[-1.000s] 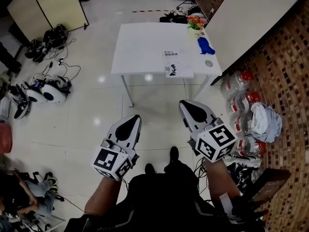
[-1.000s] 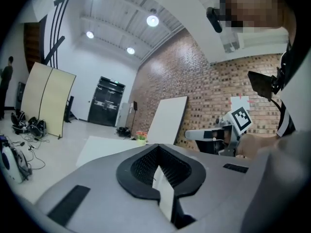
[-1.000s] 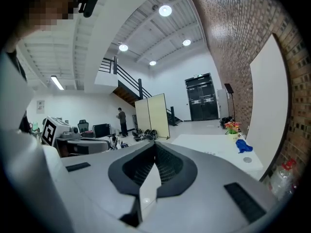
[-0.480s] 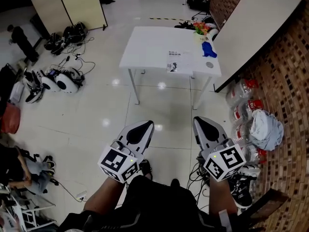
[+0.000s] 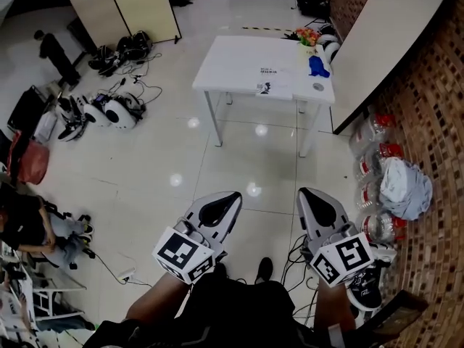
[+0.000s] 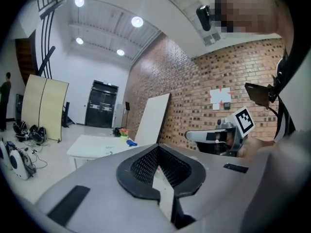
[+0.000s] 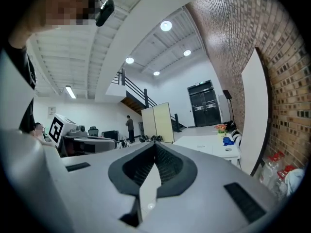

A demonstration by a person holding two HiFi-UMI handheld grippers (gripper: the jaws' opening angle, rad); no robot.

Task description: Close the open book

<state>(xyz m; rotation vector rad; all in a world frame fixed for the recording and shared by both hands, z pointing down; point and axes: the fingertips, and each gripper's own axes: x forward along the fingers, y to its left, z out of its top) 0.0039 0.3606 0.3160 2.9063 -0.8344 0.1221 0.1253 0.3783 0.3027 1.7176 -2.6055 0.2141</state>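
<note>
The book (image 5: 267,78) lies flat near the front edge of the white table (image 5: 239,67), far ahead of me; it is too small to tell how its pages stand. My left gripper (image 5: 230,196) and right gripper (image 5: 310,194) are held side by side over the floor, well short of the table, both pointing toward it. Each is shut with nothing between its jaws. In the left gripper view the left gripper (image 6: 158,148) has its pads meeting, and the table (image 6: 92,144) is small beyond it. In the right gripper view the right gripper (image 7: 155,145) is shut too, with the table (image 7: 209,142) at the right.
A blue object (image 5: 317,66), a flower pot (image 5: 310,36) and a small round thing (image 5: 317,86) sit on the table's right side. A white board (image 5: 384,35) leans on the brick wall, with bagged bottles (image 5: 377,172) below it. Gear and cables (image 5: 101,111) lie at the left, near a seated person (image 5: 25,223).
Both grippers have drawn back from the table together with me. The table now shows smaller and farther up the head view, with more floor between it and the grippers.
</note>
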